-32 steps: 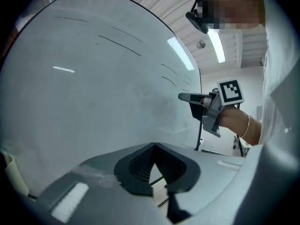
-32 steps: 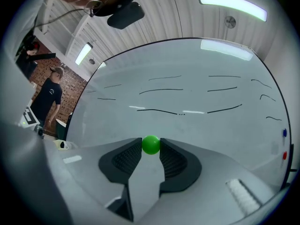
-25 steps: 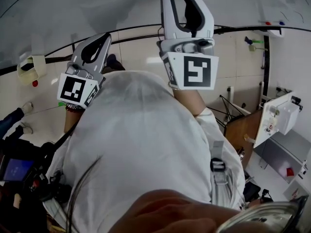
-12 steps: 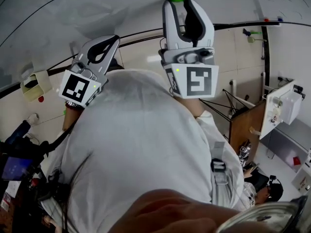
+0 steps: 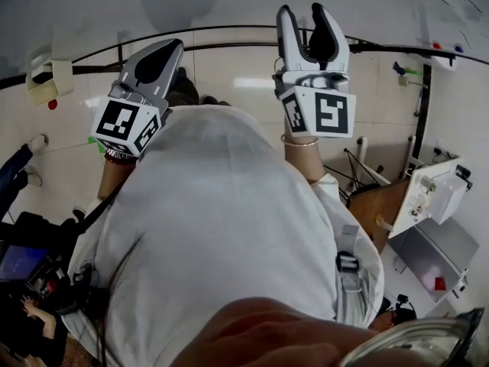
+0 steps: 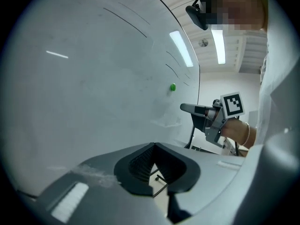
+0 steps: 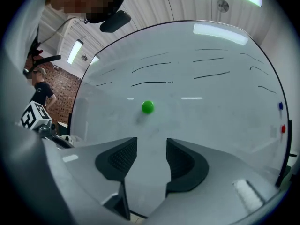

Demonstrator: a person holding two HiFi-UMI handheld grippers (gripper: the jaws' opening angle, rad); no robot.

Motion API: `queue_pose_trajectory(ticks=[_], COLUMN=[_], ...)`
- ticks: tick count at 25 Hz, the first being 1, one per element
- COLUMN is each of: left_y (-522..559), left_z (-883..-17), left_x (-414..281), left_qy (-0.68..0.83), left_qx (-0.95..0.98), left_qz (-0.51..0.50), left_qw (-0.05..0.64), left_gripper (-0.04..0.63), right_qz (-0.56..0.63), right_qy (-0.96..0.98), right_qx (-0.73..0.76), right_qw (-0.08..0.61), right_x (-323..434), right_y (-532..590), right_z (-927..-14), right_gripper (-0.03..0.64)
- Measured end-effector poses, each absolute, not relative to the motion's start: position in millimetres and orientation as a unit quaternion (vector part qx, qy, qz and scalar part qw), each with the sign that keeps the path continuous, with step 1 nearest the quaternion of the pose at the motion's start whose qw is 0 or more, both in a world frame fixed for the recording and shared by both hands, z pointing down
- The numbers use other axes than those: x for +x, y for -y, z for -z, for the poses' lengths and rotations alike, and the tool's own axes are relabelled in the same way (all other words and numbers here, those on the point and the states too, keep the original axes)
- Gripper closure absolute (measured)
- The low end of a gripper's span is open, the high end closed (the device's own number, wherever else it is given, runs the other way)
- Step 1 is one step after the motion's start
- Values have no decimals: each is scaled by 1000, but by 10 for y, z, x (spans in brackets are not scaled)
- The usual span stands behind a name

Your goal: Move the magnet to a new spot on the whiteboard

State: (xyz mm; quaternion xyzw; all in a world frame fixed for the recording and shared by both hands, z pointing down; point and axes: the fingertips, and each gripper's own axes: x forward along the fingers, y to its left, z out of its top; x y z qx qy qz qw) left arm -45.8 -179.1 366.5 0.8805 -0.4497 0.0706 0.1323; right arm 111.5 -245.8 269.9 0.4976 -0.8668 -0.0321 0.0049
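Observation:
The small round green magnet (image 7: 147, 107) sticks on the whiteboard (image 7: 211, 111), below several black pen lines. My right gripper (image 7: 151, 144) is open and empty, held a short way off the board, with the magnet above and beyond its fingertips. The left gripper view shows the magnet (image 6: 173, 87) with the right gripper (image 6: 197, 109) below and to its right, clear of it. My left gripper (image 6: 153, 146) is shut on nothing, near the whiteboard (image 6: 93, 78). In the head view the left gripper (image 5: 172, 48) and right gripper (image 5: 303, 12) both point at the board; the magnet is out of that view.
A red dot (image 7: 282, 128) and a blue dot (image 7: 281, 106) sit at the board's right edge. A pale holder (image 5: 46, 79) hangs at the board's lower left. A wooden panel (image 5: 382, 197) and a white box (image 5: 428, 189) stand on the right. A person (image 7: 42, 93) stands far left.
The right gripper held the green magnet at its fingertips against the board; it has let go, opened and drawn back. The head view has shifted; the magnet has left it.

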Motion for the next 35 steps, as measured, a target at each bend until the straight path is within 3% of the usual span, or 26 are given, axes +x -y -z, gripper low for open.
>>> queue_pose_trajectory(ticks=[7, 19, 35], left_y=[1058, 324, -1117], left_z=[-3862, -3582, -3679], left_x=[-355, -762, -1383], left_qy=[492, 470, 433], left_qx=[851, 872, 887], left_qz=[-86, -69, -76], left_qw=[162, 115, 141], left_gripper=[589, 589, 589], right_qz=[-7, -31, -38], right_qy=[899, 892, 896], right_qx=[437, 450, 442], right_qw=[-4, -40, -15], right_x=[1044, 688, -70], right_y=[2096, 1273, -240], right_z=[-3034, -2857, -2887], right_gripper=[428, 428, 430])
